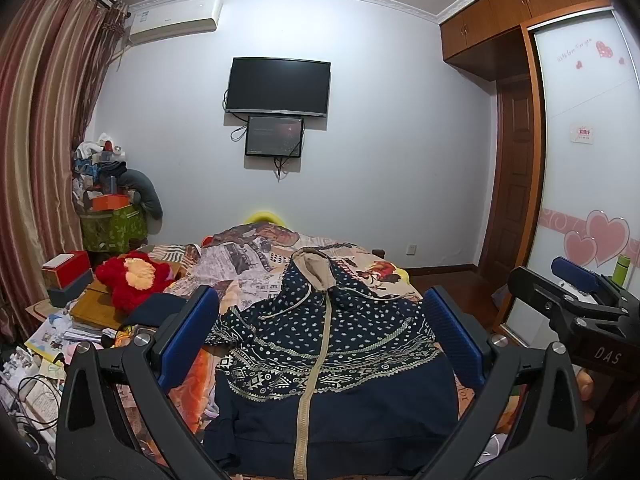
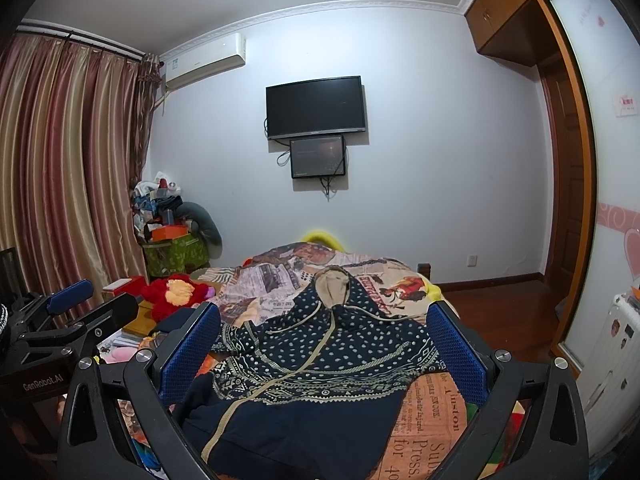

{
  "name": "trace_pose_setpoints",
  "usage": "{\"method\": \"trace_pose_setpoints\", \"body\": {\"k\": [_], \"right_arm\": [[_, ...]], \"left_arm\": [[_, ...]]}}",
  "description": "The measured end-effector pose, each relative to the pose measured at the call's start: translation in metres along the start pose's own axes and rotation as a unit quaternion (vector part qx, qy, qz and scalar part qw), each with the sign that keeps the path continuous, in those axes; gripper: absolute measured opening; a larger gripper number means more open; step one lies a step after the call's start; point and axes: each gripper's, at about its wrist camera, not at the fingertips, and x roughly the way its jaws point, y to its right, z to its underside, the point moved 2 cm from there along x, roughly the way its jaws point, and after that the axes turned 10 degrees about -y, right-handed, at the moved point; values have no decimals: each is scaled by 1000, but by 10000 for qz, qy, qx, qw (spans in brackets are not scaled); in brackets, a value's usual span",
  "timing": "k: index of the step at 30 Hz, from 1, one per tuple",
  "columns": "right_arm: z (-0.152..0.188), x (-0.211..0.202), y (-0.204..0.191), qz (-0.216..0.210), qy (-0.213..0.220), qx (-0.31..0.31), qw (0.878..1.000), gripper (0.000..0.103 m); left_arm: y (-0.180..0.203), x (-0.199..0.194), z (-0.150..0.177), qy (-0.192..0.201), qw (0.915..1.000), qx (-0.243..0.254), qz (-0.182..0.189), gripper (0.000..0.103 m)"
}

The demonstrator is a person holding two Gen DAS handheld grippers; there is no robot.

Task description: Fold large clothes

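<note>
Garment: navy dotted zip-front hooded sweatshirt (image 1: 320, 344) is lying spread on newspaper-print bedspread (image 2: 436, 420), unfolded.
Tools: left tool (image 1: 320, 340) and right tool (image 2: 324, 356) are hovering apart, gripping nothing.
Progress: folding is seemingly not yet begun.

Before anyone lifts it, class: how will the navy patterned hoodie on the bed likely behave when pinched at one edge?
The hoodie will probably flop and drape, since it already lies wrinkled over the bedspread. Its hood and drawstrings would likely dangle. Thick-looking fabric suggests moderate weight.
</note>
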Motion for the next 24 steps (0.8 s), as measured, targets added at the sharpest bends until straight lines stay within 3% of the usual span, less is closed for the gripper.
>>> {"method": "trace_pose_setpoints", "body": {"k": [24], "right_arm": [[1, 1, -1, 8, -13, 0, 10000, 103]], "left_arm": [[1, 0, -3, 30, 10000, 11, 12, 103]]}}
